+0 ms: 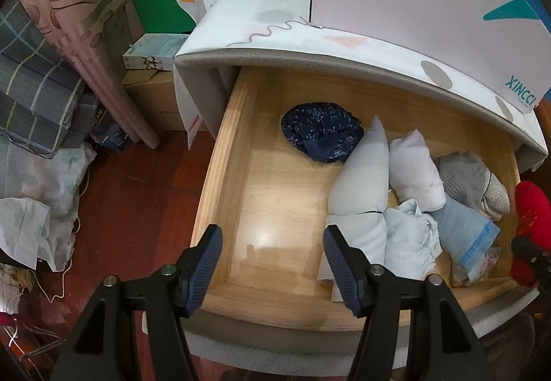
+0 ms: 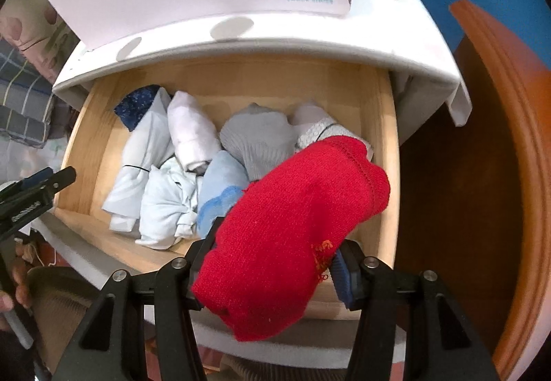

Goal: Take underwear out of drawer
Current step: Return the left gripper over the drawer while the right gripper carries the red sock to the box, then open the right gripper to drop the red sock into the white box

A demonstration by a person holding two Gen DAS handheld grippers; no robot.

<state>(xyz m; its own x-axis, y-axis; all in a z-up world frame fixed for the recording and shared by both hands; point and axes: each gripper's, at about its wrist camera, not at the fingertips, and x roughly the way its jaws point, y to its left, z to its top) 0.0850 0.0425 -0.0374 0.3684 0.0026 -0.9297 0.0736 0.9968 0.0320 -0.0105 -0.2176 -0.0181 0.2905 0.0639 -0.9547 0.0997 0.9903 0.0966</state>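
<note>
Gripping red underwear, long axis diagonal

The red underwear covers the drawer's front right corner and most of the right gripper's fingers. In the left view it is blurry and cut off. The dark blue bundle hides behind a pale roll.
</note>
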